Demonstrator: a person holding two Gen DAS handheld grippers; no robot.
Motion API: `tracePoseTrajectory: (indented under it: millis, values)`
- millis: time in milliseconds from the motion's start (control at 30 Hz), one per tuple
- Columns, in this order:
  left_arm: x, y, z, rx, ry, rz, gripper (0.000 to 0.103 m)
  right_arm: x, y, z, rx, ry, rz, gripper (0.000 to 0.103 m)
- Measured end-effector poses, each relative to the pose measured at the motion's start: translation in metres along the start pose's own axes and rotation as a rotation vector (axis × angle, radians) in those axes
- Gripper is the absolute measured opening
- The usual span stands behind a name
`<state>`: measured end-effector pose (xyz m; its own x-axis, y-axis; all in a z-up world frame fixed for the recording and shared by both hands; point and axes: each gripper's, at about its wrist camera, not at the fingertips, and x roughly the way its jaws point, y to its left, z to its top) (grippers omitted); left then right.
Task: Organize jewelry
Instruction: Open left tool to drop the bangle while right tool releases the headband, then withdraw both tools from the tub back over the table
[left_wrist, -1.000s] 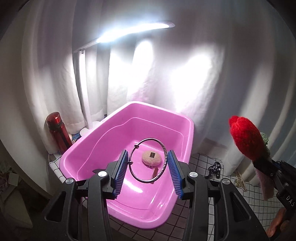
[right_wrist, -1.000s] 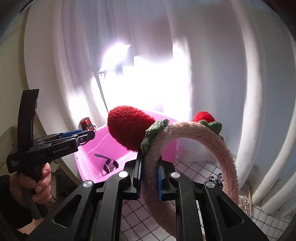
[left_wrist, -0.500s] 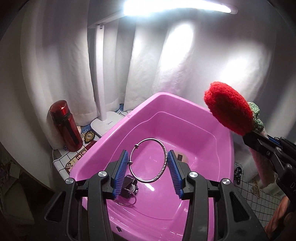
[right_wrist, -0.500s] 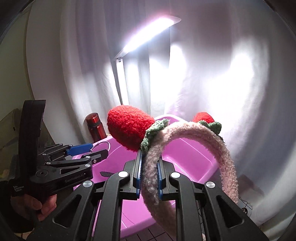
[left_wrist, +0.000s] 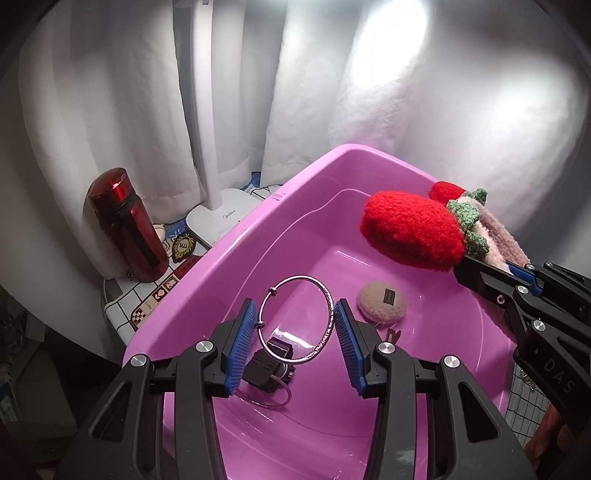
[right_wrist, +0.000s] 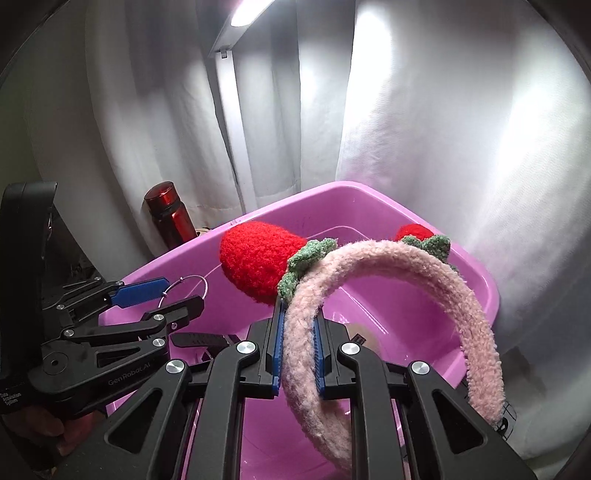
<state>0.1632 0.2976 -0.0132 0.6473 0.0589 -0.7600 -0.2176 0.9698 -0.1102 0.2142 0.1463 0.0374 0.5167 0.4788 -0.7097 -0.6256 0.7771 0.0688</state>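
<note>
My left gripper is shut on a silver bangle and holds it upright above the pink tub. My right gripper is shut on a fluffy pink headband with red strawberry ears, held over the tub's right side; it also shows in the left wrist view. In the tub lie a black watch, a thin ring bracelet and a beige round puff.
A red bottle and a white lamp base stand left of the tub on a patterned cloth. White curtains hang behind. A grid-patterned surface shows at the right.
Both grippers have moved in over the tub. The headband has come lower and closer to the tub's right side. The bangle hangs above the watch.
</note>
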Motion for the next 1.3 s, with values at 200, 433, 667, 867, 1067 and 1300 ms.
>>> tracePoseTrajectory:
  millis: [200,433,667,867,1067,1300]
  values:
    - [0.009,0.001,0.000,-0.001,0.036,0.017,0.043,0.019,-0.002,0.001,-0.003,0.055,-0.015,0.013]
    - [0.012,0.012,-0.001,-0.023,0.058,0.026,0.045,0.026,0.002,0.001,-0.018,0.068,-0.066,0.039]
    - [0.010,0.015,-0.003,-0.030,0.067,0.022,0.055,0.017,-0.003,0.005,0.008,0.032,-0.097,0.055]
    - [-0.004,0.012,-0.001,-0.018,0.002,0.041,0.083,0.007,-0.005,0.002,0.025,0.015,-0.106,0.055]
    - [-0.008,0.009,-0.003,-0.012,0.002,0.044,0.083,-0.007,-0.006,-0.003,0.047,-0.008,-0.111,0.055]
    - [-0.018,0.005,-0.010,-0.006,-0.007,0.046,0.083,-0.023,-0.011,-0.019,0.113,-0.032,-0.105,0.055]
